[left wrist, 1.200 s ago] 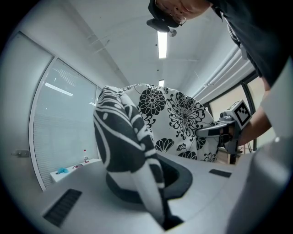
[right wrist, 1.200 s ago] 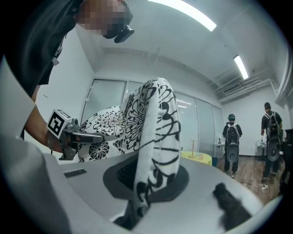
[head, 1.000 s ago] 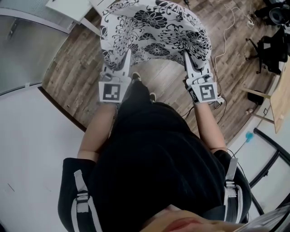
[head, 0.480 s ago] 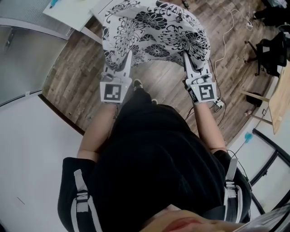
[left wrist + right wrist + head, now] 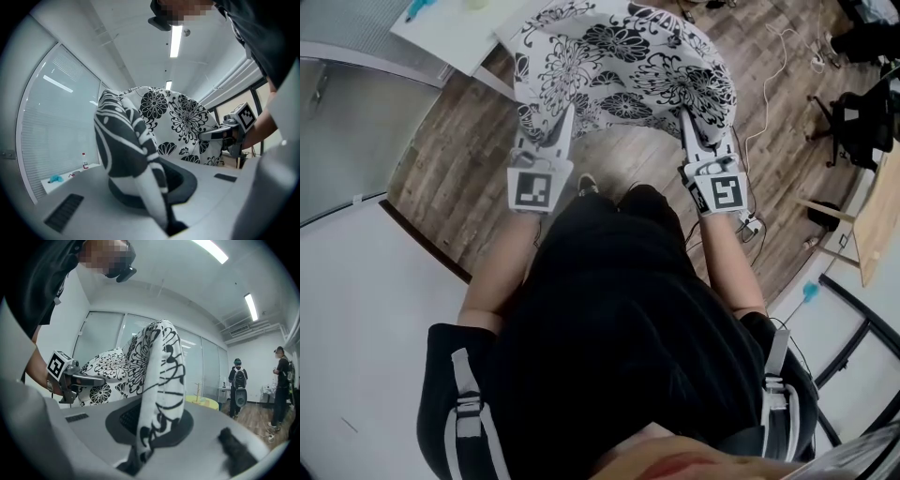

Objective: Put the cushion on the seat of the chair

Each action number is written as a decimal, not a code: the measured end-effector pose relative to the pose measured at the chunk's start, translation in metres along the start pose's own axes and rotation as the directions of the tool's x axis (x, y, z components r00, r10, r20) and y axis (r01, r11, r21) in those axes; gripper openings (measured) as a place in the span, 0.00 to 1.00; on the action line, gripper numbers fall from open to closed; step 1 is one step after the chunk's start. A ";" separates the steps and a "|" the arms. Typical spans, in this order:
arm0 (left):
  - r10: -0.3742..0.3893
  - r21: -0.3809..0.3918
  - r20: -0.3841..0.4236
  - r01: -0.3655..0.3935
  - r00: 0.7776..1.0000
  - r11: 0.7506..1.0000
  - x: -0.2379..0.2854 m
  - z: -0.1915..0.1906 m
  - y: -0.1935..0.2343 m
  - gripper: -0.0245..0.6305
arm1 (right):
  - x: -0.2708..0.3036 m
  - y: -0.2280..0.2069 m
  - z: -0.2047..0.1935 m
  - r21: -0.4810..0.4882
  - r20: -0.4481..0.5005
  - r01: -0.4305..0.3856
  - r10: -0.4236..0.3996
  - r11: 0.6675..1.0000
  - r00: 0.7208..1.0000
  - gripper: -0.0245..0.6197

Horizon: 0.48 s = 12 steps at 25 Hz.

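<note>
A black-and-white flower-print cushion (image 5: 619,66) hangs over the wooden floor in front of the person. My left gripper (image 5: 566,116) is shut on its near left corner and my right gripper (image 5: 685,116) is shut on its near right corner. In the left gripper view the cushion's cloth (image 5: 126,150) folds down into the shut left gripper (image 5: 171,228), with the right gripper (image 5: 224,134) across from it. The right gripper view has the cushion's cloth (image 5: 159,390) pinched in the right gripper (image 5: 132,465), and the left gripper (image 5: 72,377) shows at the left. I see no chair seat under the cushion.
A white table (image 5: 450,28) stands at the far left beyond the cushion. Cables (image 5: 773,66) lie on the floor at the right, near black gear (image 5: 862,108). Two people (image 5: 239,385) stand across the room by a yellow round table (image 5: 205,402).
Both grippers keep their hold on the cushion in the same pose. The person's leg has come forward under the cushion, and the white table shows more at the top left.
</note>
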<state>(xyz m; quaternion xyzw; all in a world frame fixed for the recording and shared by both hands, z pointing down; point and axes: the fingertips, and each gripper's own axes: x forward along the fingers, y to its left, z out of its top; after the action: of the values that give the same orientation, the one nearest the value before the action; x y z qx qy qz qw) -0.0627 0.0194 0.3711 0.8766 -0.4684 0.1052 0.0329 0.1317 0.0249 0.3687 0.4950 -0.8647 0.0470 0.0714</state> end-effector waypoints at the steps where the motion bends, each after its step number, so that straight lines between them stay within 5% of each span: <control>1: 0.003 0.006 0.002 -0.003 1.000 1.000 0.000 0.000 0.000 0.08 | 0.001 -0.001 -0.002 -0.005 0.005 -0.003 0.003 1.000 1.000 0.08; 8: -0.037 0.026 0.007 0.037 0.999 0.999 -0.003 0.000 0.005 0.08 | 0.000 0.006 0.003 0.006 0.005 0.031 -0.031 1.000 1.000 0.08; 12: -0.267 0.095 0.069 0.260 0.961 0.961 -0.048 0.042 0.023 0.08 | -0.049 0.077 0.045 -0.012 0.039 0.272 -0.271 0.962 0.962 0.08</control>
<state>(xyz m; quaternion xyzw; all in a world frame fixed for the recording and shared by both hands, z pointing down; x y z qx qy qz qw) -0.1010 0.0393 0.3192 0.9354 -0.3434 0.0839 -0.0095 0.0865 0.0983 0.3153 0.6089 -0.7903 0.0202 0.0654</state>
